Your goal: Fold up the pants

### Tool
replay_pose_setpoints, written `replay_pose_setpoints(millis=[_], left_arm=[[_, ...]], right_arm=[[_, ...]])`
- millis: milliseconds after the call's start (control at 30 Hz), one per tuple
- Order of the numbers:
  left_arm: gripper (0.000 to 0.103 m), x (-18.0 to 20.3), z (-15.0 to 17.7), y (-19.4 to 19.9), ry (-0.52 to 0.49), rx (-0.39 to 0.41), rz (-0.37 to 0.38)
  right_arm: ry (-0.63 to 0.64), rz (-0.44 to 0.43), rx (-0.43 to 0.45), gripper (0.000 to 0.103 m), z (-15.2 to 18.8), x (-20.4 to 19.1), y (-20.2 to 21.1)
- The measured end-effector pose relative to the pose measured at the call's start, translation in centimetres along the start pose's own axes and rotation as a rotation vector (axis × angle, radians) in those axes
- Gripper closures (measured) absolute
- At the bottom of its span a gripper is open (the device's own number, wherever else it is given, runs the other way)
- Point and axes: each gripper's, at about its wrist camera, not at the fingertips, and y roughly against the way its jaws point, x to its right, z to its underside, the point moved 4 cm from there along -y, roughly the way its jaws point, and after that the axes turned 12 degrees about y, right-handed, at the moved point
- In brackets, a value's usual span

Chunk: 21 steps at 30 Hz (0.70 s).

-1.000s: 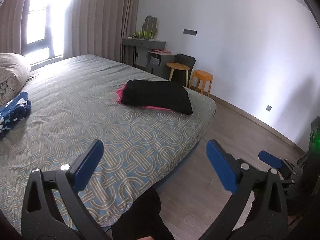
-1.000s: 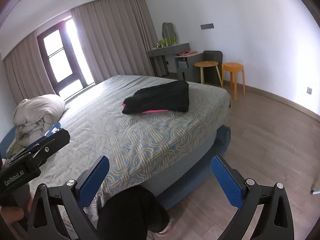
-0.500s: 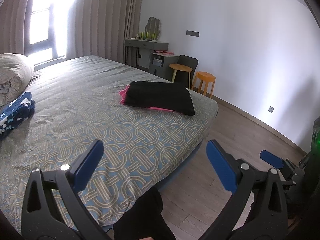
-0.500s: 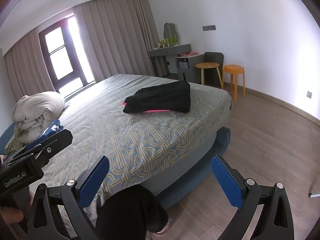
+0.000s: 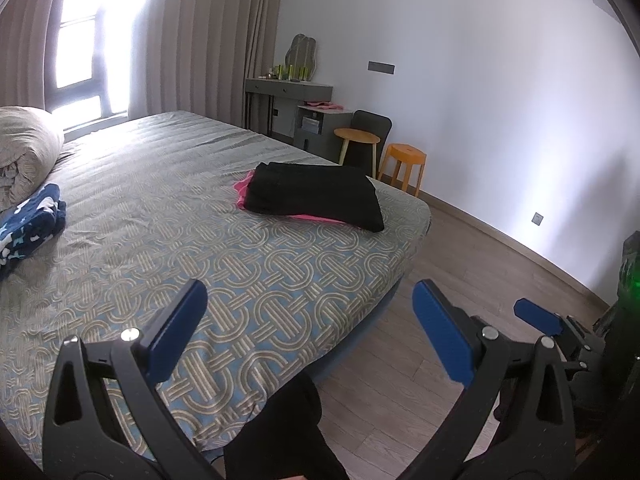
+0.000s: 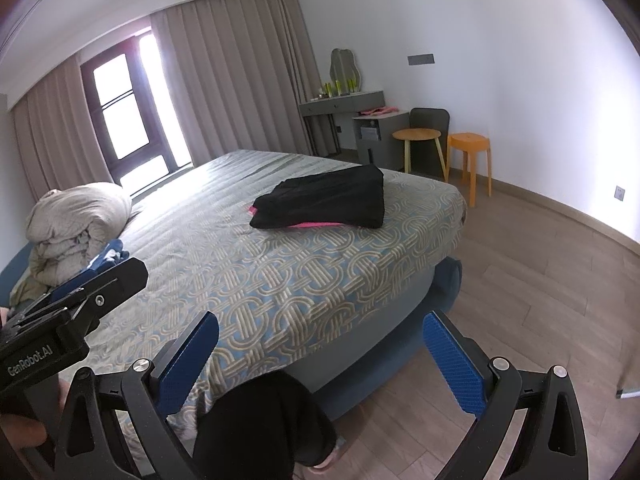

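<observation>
Folded black pants (image 5: 316, 196) (image 6: 324, 202) lie near the far right corner of the bed, on top of a pink garment (image 5: 242, 192) (image 6: 308, 225) whose edge peeks out underneath. My left gripper (image 5: 308, 332) is open and empty, held above the bed's near corner, well short of the pants. My right gripper (image 6: 320, 360) is also open and empty, over the bed's near edge. The left gripper's body (image 6: 72, 308) shows at the left of the right wrist view; the right gripper's finger (image 5: 538, 316) shows at the right of the left wrist view.
The bed (image 5: 168, 220) has a patterned grey-blue cover. A bundled duvet (image 6: 76, 228) and a navy patterned cloth (image 5: 28, 228) lie at its left. Beyond stand a desk (image 5: 288, 88), a dark chair (image 6: 430, 120), a round side table (image 6: 416, 136) and an orange stool (image 6: 468, 144). The person's dark-clad leg (image 6: 264, 428) is below.
Both views have drifted slightly closer to the bed and the black pants. Both grippers stay open and empty.
</observation>
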Motion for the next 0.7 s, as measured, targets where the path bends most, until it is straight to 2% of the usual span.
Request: replay_pose_setpoints(millis=[700], left_arm=[[0.001,0.15,0.49,-0.06,-0.009,-0.008,-0.003]], right_arm=[[-0.006,-0.009,-0.002,0.0,-0.16,-0.13,-0.46]])
